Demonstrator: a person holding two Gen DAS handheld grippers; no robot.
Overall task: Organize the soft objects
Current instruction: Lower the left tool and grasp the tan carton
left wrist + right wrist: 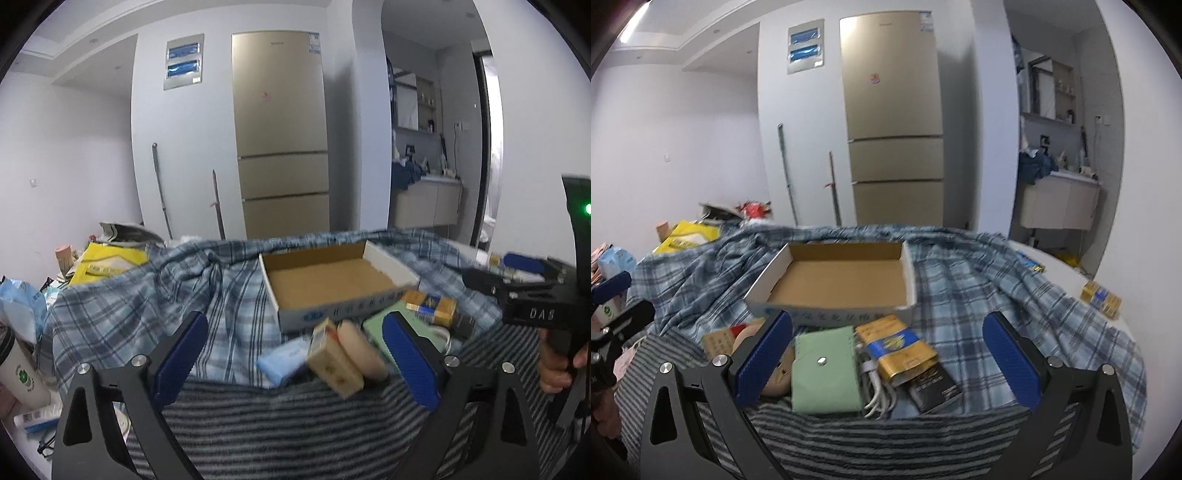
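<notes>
Left gripper [295, 363]: jaws released, empty; blue cloth [282, 360] and tan packet [334, 365] lie between them
Right gripper [888, 363]: jaws released, empty; green pouch [825, 373] just ahead, long axis along the jaws
Box [842, 280]: empty, on plaid sheet [979, 302], beyond the pile
Nearer: right to pouch, left to cloth

The letters "DAS" are printed in pale characters on the black body of the right tool [517, 275], seen at the right edge of the left wrist view. Blue print runs along the white front wall of the cardboard box [334, 310], but it is too blurred to be read. Other labels cannot be made out.
</notes>
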